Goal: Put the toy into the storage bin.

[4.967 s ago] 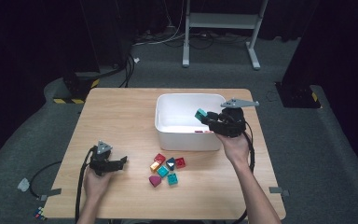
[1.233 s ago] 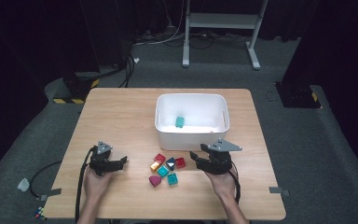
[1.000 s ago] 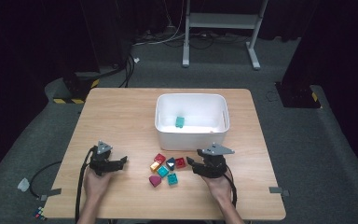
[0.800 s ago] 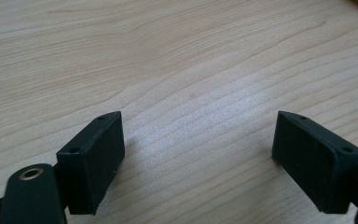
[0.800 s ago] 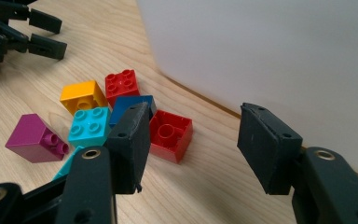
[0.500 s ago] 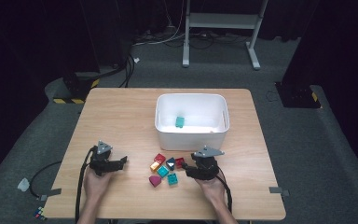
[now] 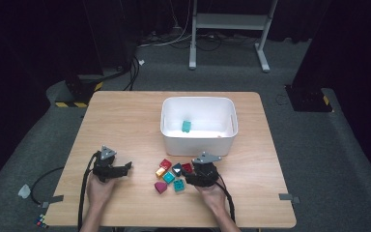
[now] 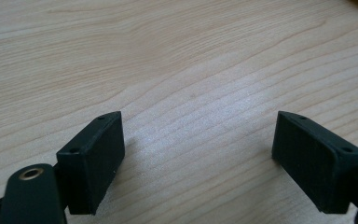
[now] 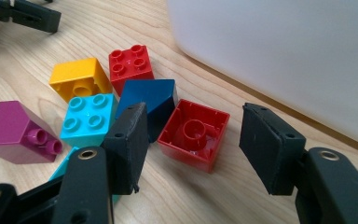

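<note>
Behind right gripper [image 9: 193, 144] pad: teal brick [image 9: 63, 170] half-hidden | jaws released, straddling upturned red brick [image 9: 193, 134]

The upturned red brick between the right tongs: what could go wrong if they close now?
1. The left pad stands by the dark blue brick, which touches the red brick; it may catch both.
2. The white bin is close behind, so lifting could bump its wall.
</note>
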Tool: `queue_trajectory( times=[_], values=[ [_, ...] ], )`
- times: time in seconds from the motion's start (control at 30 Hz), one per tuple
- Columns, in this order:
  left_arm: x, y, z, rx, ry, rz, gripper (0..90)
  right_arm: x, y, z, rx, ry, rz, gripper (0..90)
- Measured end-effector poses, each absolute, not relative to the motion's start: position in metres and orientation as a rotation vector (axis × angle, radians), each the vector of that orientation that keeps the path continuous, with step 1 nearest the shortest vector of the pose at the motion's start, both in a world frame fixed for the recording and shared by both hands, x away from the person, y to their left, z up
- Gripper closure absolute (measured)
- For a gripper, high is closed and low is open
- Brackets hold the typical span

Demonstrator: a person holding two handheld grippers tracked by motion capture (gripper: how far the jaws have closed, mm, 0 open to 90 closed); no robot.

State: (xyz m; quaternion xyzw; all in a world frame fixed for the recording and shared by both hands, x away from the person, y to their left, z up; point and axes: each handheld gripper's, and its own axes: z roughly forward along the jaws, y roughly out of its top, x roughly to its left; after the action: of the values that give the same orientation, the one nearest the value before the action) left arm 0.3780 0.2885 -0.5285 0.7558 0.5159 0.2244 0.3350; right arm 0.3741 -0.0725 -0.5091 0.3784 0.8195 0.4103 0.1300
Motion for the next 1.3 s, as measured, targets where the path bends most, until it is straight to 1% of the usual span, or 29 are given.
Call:
queue_trajectory(
  times=[0.53,0.97,1.3],
  values=[
    [0.378,0.288,-0.528,1.972,1.346,0.585,17.1,0.381,-0.068,-0.516,1.125,2.367,1.123,44.5],
    [0.378,0.288,-0.528,1.972,1.346,0.586,17.1,0.383,-0.065,-0.520,1.095,2.365,1.069,57.4],
    [0.378,0.289,-0.528,1.980,1.343,0.587,17.1,0.380,-0.065,-0.520,1.069,2.370,1.057,59.0]
  ],
)
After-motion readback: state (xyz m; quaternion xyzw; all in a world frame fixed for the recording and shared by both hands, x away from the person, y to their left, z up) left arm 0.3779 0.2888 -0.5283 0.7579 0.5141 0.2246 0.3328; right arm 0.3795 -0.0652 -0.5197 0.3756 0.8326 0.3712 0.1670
